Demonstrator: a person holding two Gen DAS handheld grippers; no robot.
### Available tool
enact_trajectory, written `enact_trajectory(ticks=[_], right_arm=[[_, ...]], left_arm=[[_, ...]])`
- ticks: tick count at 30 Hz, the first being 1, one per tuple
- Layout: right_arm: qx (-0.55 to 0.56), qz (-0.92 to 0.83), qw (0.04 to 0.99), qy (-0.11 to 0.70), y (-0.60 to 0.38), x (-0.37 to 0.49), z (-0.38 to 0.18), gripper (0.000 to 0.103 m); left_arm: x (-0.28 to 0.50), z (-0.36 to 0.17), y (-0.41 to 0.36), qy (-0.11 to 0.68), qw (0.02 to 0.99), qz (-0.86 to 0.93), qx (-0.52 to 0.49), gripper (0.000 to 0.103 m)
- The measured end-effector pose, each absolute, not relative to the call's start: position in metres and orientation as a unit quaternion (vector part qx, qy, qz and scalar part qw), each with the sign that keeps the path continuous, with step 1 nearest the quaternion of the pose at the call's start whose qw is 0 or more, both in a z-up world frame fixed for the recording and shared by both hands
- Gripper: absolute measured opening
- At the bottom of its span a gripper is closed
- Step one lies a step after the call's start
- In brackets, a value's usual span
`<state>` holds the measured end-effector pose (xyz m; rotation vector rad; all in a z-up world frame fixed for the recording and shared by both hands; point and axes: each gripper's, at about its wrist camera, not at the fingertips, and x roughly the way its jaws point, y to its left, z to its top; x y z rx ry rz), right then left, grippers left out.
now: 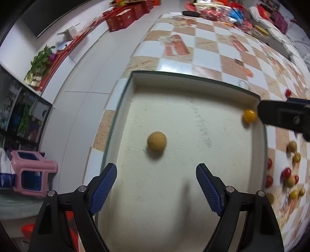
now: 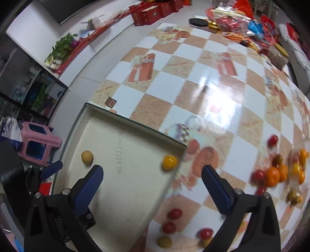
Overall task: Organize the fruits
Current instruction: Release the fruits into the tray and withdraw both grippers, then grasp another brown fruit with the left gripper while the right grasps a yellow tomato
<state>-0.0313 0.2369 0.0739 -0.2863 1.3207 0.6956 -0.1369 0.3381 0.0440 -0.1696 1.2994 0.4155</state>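
Note:
A shallow cream tray (image 1: 135,81) (image 2: 135,124) lies at the table's left edge. A tan round fruit (image 1: 156,142) (image 2: 87,157) rests on its floor. A yellow cherry tomato (image 1: 249,116) (image 2: 170,162) sits near the tray's right wall. My left gripper (image 1: 156,186) is open and empty, just above the tray, short of the tan fruit. My right gripper (image 2: 152,181) is open and empty over the tray's right rim, behind the yellow tomato. Its finger also shows in the left wrist view (image 1: 279,114). Red tomatoes (image 2: 175,213) and small oranges (image 2: 272,176) lie loose on the table.
The checkered tablecloth (image 2: 193,67) covers the table. Red packets and bags (image 2: 232,17) crowd the far end. A pink stool (image 2: 38,143) stands on the floor to the left. Red boxes (image 1: 124,17) line the far wall.

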Motion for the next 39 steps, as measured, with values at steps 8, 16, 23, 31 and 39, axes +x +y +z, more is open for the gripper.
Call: enact_trajectory(ticks=[8,16,23,31,39], right_arm=[[-0.077,0.242,0.729,0.636,0.128,-0.055,0.078,0.102],[-0.045,0.167,0.720,0.672,0.031,-0.088,0.062,0.102],[-0.032,0.120,0.716,0.687,-0.030,-0.105,0.052,0.102],[-0.039,0.109,0.718,0.687,-0.059,-0.106,0.041,0.102],[-0.061,0.137,0.719,0.679,-0.058,-0.104,0.031,0.088]], left_arm=[[-0.155,0.056,0.268,0.620,0.773,0.127,-0.042,0.085],[-0.162,0.064,0.204,0.626,0.776,0.071,-0.010,0.085],[-0.158,0.061,0.153,0.632,0.775,0.012,0.008,0.085],[-0.152,0.042,0.123,0.641,0.767,0.001,0.008,0.085],[-0.146,0.024,0.133,0.654,0.755,0.044,-0.005,0.085]])
